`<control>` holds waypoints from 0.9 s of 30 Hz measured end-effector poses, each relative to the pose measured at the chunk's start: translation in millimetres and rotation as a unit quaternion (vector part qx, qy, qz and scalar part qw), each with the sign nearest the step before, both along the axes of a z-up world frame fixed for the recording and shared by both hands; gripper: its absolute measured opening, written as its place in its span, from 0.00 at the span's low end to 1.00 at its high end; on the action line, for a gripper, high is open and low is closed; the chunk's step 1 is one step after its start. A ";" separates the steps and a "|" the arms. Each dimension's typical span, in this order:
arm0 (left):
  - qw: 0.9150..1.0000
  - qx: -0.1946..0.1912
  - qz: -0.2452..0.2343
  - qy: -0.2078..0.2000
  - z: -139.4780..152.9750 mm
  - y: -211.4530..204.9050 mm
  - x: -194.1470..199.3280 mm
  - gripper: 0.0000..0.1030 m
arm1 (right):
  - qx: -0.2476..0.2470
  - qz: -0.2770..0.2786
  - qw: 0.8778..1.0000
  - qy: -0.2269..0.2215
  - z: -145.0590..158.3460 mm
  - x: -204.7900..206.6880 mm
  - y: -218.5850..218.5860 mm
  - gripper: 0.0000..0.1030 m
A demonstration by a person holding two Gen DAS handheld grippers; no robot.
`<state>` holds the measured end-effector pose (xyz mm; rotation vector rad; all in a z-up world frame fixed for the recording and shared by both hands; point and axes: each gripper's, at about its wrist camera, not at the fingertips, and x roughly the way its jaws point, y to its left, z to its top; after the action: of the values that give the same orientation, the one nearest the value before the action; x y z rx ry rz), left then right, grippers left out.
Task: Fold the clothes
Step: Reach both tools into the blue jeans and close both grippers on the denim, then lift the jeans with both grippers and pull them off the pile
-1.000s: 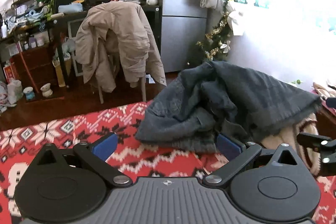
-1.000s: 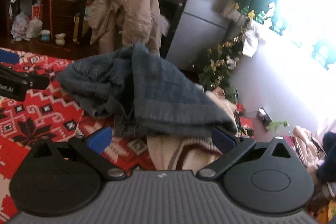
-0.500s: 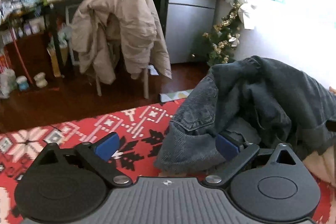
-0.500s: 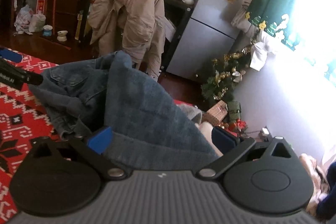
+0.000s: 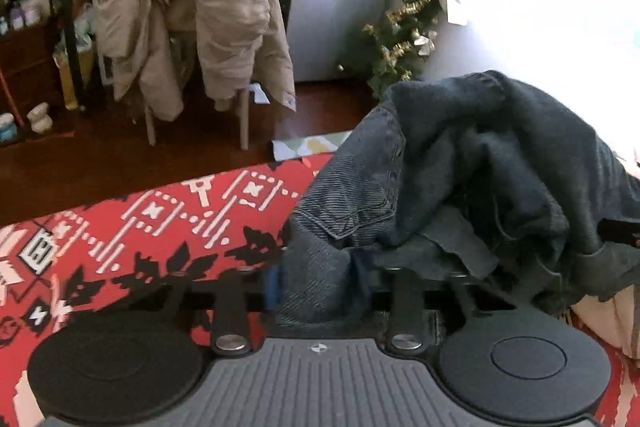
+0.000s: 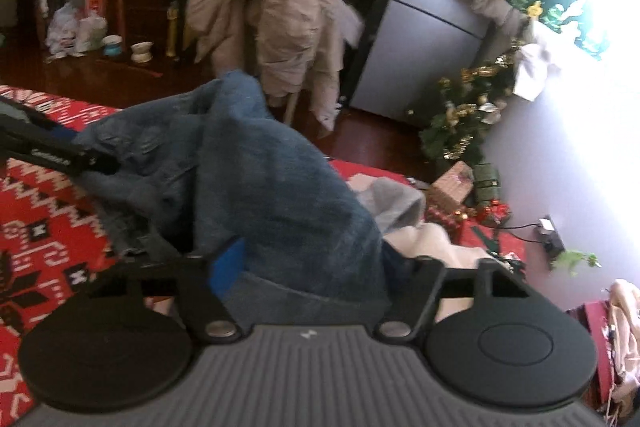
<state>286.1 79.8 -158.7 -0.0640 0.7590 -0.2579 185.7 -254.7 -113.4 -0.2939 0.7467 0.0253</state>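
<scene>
A crumpled pair of dark blue jeans lies heaped on a red patterned blanket. My left gripper is closing its jaws, and a fold of denim at the heap's near left edge is pinched between the blue pads. In the right wrist view the same jeans rise in front of my right gripper. Its jaws are closing too, with a thick bunch of denim filling the gap but not squeezed. The left gripper's finger reaches into the heap from the left.
A cream garment and a grey one lie under the jeans at the right. Beyond the blanket's far edge stand a chair draped with a beige coat, a fridge, a small decorated tree and gift boxes.
Both grippers moved forward and down into the jeans heap. Their jaws went from wide open to narrowing on denim, the left far more than the right.
</scene>
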 end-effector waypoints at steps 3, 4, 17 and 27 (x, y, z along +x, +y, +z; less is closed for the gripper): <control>1.000 -0.008 0.005 -0.013 11.4 1.3 -14.0 0.11 | -0.008 -0.001 1.000 -0.006 2.0 -5.3 6.6 0.09; 1.000 -0.008 0.007 -0.018 16.5 2.2 -19.6 0.10 | -0.006 -0.002 1.000 -0.010 3.8 -8.3 7.5 0.09; 0.994 -0.023 0.090 -0.066 91.4 104.2 -153.9 0.08 | 0.064 0.053 0.996 -0.035 49.6 -92.8 45.5 0.05; 0.990 -0.008 0.126 -0.055 102.5 169.1 -285.2 0.08 | 0.113 0.103 0.988 -0.015 47.3 -174.9 109.6 0.05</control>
<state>0.9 248.9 -56.2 -0.1588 0.6308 -0.0270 10.8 -145.2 -66.1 -0.1530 0.6747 0.3001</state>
